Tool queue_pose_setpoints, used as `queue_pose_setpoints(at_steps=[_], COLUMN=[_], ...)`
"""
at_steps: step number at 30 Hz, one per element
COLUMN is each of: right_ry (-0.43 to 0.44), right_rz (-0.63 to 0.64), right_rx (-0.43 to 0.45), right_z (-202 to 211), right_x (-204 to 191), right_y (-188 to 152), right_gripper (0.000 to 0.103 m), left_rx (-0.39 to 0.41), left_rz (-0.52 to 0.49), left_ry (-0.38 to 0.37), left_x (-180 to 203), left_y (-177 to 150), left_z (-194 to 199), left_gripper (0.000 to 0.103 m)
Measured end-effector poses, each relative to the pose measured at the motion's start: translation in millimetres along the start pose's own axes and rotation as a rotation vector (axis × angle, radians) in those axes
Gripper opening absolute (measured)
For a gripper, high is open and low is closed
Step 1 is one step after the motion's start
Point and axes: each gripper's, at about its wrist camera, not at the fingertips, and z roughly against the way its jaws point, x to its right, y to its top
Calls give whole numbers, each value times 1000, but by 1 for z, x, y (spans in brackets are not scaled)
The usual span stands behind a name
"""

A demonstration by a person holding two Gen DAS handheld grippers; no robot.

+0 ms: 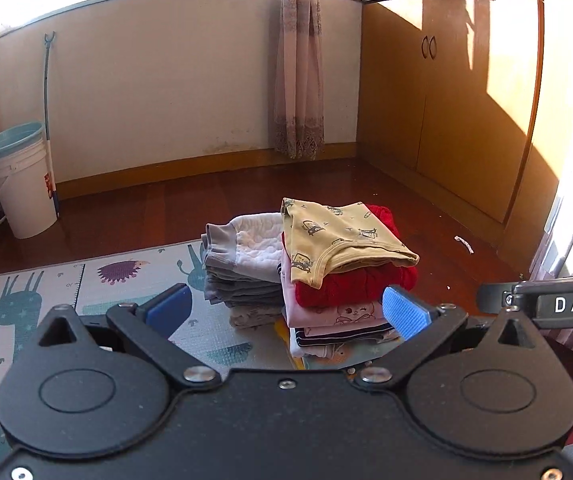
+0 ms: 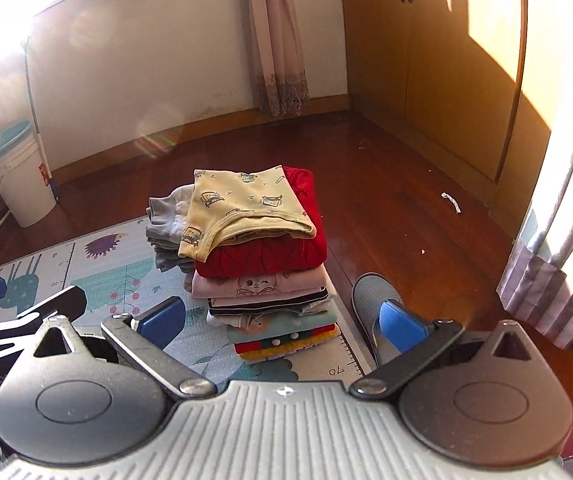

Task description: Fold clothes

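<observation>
L claw (image 1: 286,312) spread wide, nothing btwn its blue pads; R claw (image 2: 282,320) likewise spread, empty. Straight ahead of both, on the play mat (image 2: 98,276): tall stack of folded clothes (image 2: 266,280), yellow printed top (image 2: 242,204) uppermost, red knit (image 2: 278,252) under it. Grey folded pile (image 1: 242,268) touching the stack's left side. Grey slipper (image 2: 374,296) just behind R claw's right pad, on wood floor (image 2: 406,220). White bucket (image 1: 22,184) far left, by the wall.
</observation>
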Motion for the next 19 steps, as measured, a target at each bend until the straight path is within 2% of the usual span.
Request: queue_pose_setpoints(at_steps=[6,19], right_ry=[6,21], right_rz=[-2,12], right_rx=[-24,-42], right_z=[-4,-6], right_x=[-1,-7], right_y=[-1,-2], right_gripper=[103,103], left_rx=[21,17], left_rz=[-39,-44], left_ry=[25,19], left_x=[1,2], left_y=[0,-3], left_z=[4,1], left_gripper=[103,103])
